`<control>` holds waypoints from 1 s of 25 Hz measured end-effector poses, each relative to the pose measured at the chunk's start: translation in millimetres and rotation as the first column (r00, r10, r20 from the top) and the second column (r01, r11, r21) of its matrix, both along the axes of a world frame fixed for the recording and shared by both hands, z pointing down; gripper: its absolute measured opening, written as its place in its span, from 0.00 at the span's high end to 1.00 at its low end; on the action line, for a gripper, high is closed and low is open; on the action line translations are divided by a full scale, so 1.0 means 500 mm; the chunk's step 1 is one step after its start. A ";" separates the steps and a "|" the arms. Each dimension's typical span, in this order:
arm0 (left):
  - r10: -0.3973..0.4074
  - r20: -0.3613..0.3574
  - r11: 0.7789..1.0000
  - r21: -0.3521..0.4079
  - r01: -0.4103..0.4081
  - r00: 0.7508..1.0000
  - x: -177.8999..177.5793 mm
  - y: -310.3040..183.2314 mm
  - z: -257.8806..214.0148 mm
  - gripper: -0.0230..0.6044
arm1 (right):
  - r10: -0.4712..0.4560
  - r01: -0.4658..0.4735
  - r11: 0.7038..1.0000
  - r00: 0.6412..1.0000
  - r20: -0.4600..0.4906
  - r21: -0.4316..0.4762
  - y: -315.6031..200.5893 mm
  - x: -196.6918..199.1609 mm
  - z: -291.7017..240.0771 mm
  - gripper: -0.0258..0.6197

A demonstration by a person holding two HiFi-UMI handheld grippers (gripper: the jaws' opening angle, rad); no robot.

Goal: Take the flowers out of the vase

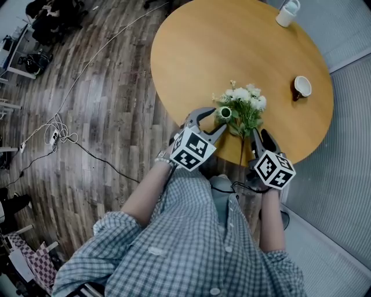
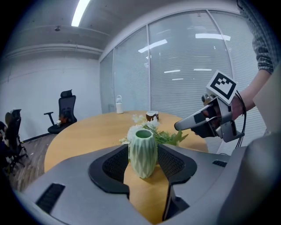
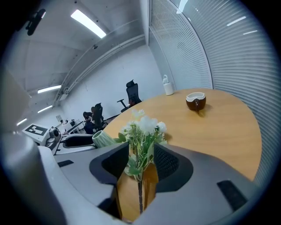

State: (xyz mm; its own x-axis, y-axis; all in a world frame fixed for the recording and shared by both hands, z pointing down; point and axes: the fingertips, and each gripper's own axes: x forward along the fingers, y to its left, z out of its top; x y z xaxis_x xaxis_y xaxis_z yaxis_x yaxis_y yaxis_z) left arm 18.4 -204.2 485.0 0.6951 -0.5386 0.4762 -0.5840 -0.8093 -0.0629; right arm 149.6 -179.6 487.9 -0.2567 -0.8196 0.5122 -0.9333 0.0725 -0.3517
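A pale green ribbed vase stands upright near the front edge of the round wooden table. My left gripper is shut on it, with both pads against its sides in the left gripper view, where the vase is empty. A bunch of white flowers with green leaves lies on the table just right of the vase. Its stem runs back toward me between the jaws of my right gripper. In the right gripper view the flowers sit in the gap and the pads stand clear of them, open.
A brown cup sits at the table's right side and a white bottle at its far edge. Wooden floor with cables lies to the left. Office chairs and slatted glass walls stand behind.
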 end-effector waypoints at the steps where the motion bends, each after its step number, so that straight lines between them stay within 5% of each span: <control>1: 0.001 -0.002 1.000 0.000 -0.001 1.000 -0.005 0.002 -0.004 0.63 | 0.005 -0.005 1.000 1.000 0.005 0.005 0.003 0.001 -0.003 0.74; 11: -0.047 -0.045 0.998 0.048 0.049 0.998 -0.059 0.008 -0.076 0.69 | -0.027 0.032 0.990 0.999 -0.035 0.134 0.028 -0.028 -0.089 0.74; 19: -0.012 -0.087 0.996 0.083 0.019 0.996 -0.054 0.027 -0.165 0.93 | -0.038 0.097 0.940 0.983 -0.181 0.327 0.043 -0.057 -0.219 0.89; 25: 0.007 -0.127 0.994 0.110 0.007 0.992 -0.047 0.053 -0.233 0.95 | -0.038 0.123 0.909 0.975 -0.217 0.397 0.065 -0.075 -0.277 0.93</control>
State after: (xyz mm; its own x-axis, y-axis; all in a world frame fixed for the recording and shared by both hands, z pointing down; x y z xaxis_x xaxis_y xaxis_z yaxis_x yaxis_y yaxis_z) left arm -4.9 -177.8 368.6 0.7461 -0.5831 0.3215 -0.5931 -0.8014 -0.0771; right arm 112.2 -147.2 349.3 -0.2580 -0.9479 0.1870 -0.9656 0.2466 -0.0822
